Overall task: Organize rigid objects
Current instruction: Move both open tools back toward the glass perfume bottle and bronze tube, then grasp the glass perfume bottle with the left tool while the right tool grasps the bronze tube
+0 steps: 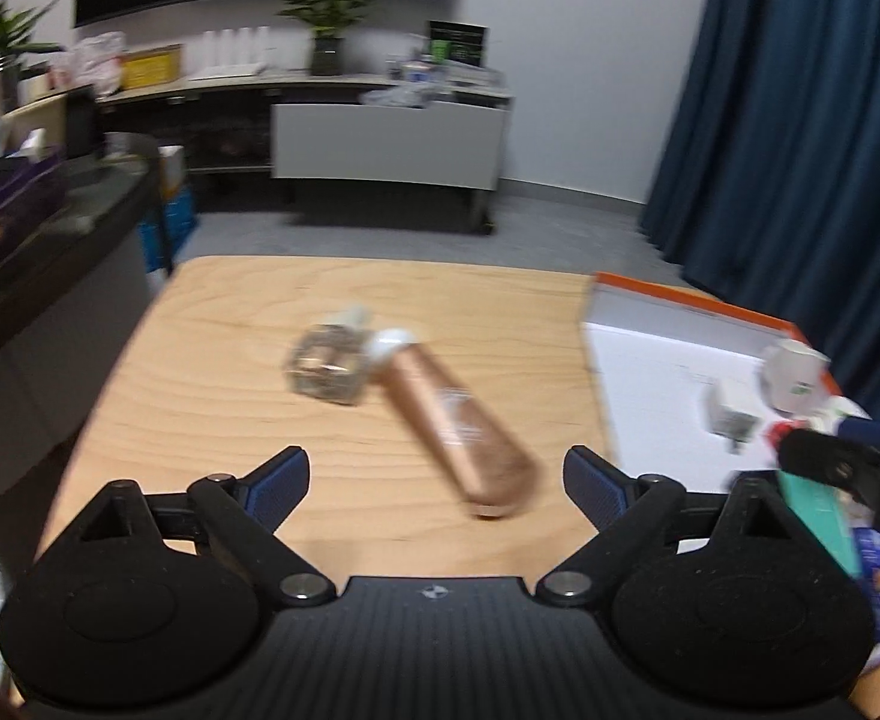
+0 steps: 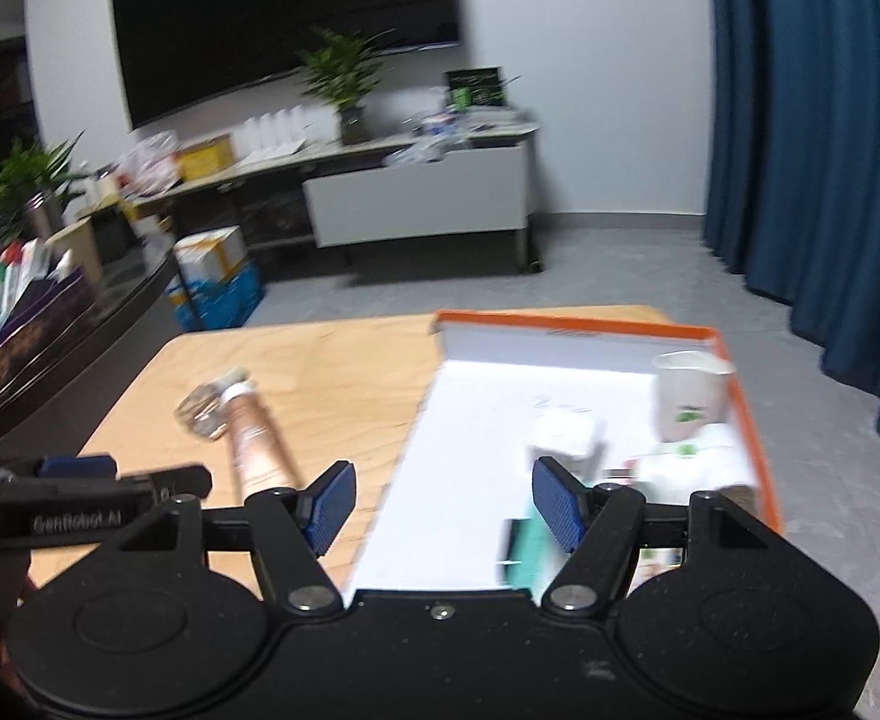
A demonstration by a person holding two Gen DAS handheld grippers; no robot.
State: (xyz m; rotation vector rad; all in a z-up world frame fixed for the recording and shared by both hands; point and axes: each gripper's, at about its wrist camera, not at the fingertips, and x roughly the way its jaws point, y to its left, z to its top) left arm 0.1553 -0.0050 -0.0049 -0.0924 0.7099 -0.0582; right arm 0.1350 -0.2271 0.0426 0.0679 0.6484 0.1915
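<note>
The table (image 1: 212,372) is light wood with a rounded far corner. An orange-rimmed box (image 1: 685,300) with a white floor sits along its right side.

Left gripper (image 1: 437,474): jaws stand wide apart, nothing between the pads. It hangs over the near table edge, pointing at the loose items.

Right gripper (image 2: 442,501): jaws apart, nothing gripped. It hangs over the near left wall of the box. A teal carton (image 2: 526,546) lies in the box just below its right finger (contact cannot be told; the frames are blurred).

Loose items on the table:
- A copper-pink bottle (image 1: 457,420) with a white cap lies on its side near mid-table, cap pointing away.
- A clear glass bottle (image 1: 326,369) lies just left of that cap, touching it or nearly so.

Items in the box:
- A white paper cup (image 2: 691,393) with a green mark stands upright in the far right corner.
- A small white carton (image 2: 565,438) sits near mid-floor.
- Further small packs lie beside the cup, too blurred to identify.
</note>
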